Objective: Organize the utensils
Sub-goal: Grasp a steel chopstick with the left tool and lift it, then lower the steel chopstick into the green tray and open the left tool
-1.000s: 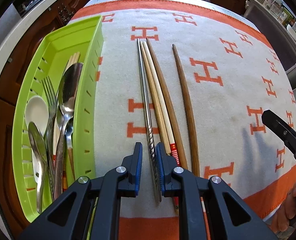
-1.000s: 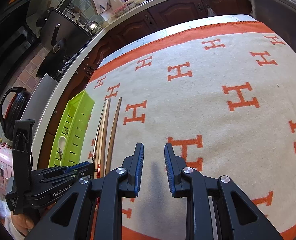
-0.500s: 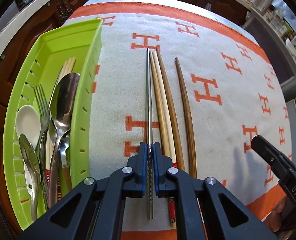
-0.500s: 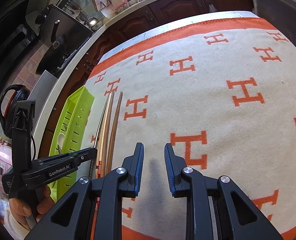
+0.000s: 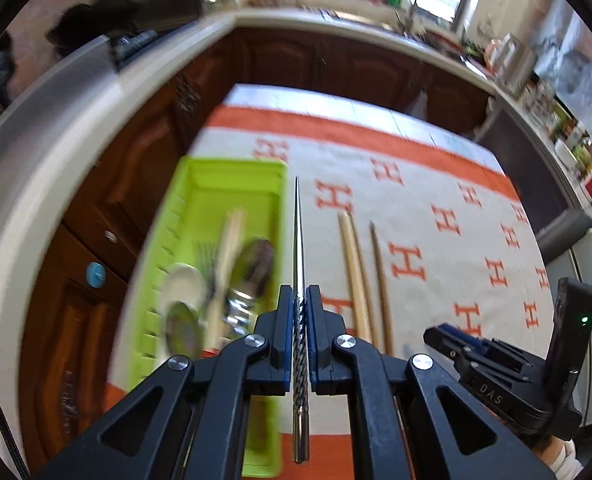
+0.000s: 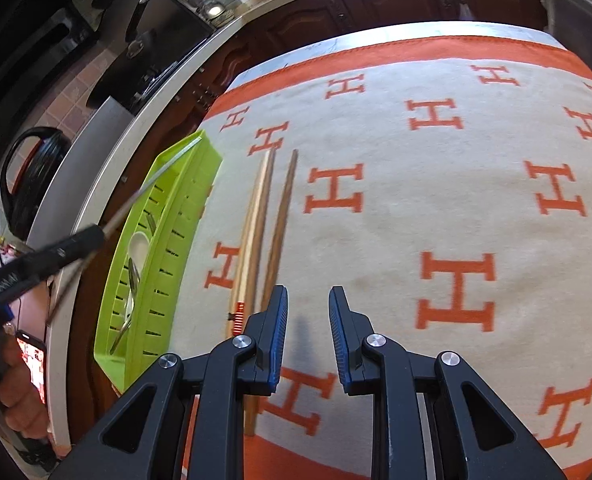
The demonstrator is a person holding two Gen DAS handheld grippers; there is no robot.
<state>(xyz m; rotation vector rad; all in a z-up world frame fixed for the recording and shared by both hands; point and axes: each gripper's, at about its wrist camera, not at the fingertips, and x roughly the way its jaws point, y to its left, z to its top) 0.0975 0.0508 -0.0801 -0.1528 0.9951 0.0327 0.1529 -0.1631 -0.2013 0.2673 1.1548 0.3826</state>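
Note:
My left gripper (image 5: 300, 300) is shut on a metal chopstick (image 5: 298, 240) and holds it lifted above the cloth, beside the right wall of the green tray (image 5: 231, 176). The tray holds spoons (image 5: 255, 268), a fork and wooden chopsticks. Three wooden chopsticks (image 5: 356, 276) lie on the cloth right of the tray. In the right wrist view the left gripper (image 6: 75, 244) holds the metal chopstick (image 6: 151, 182) over the tray (image 6: 175, 240), and the wooden chopsticks (image 6: 259, 220) lie beside it. My right gripper (image 6: 308, 308) is open and empty above the cloth.
A cream cloth with orange H marks (image 6: 456, 200) covers the table. Dark wooden cabinets (image 5: 336, 68) and a pale counter edge (image 5: 55, 152) stand beyond the table. The right gripper body (image 5: 516, 368) shows at the lower right of the left wrist view.
My left gripper closed on the metal chopstick, lifted it off the cloth and swung it left towards the tray. The right gripper stayed open and nearly still.

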